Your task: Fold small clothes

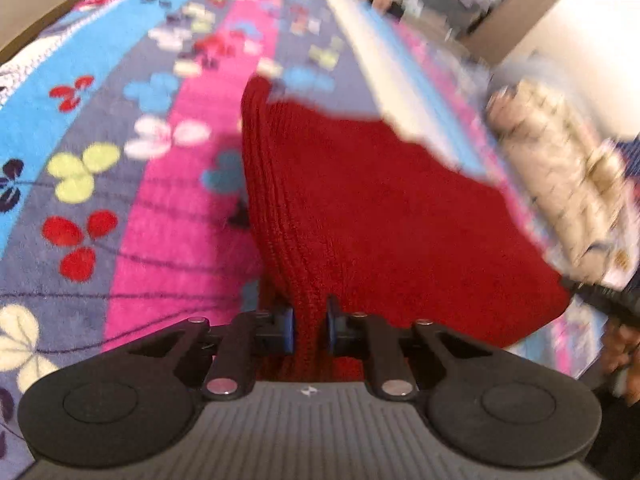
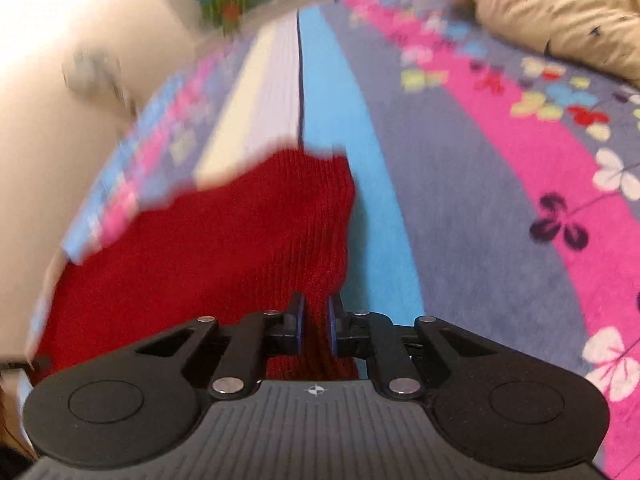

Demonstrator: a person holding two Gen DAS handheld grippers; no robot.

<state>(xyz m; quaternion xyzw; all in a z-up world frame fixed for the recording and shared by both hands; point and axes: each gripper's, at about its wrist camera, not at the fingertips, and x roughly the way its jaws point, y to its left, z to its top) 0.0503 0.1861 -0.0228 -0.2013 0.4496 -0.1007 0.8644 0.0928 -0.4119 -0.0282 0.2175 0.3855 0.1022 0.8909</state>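
The left gripper (image 1: 311, 330) is closed down on a bunched edge of the red knit garment (image 1: 380, 216), its blue pads pressing the ribbed fabric from both sides. From there the cloth spreads to the right, lifted above the striped flowered blanket (image 1: 100, 184), with a beige patterned garment (image 1: 560, 184) lying further right on the blanket. The right gripper (image 2: 317, 326) likewise pinches an edge of the red knit garment (image 2: 224, 240), which stretches away to its left, so the piece appears to hang between the two grippers. The knit looks soft, light and stretchy; it will likely sag and droop wherever unsupported, and thick folds may slip if gripped shallowly. Holding at corners or along a hem, well between the pads, seems the safest grasp.
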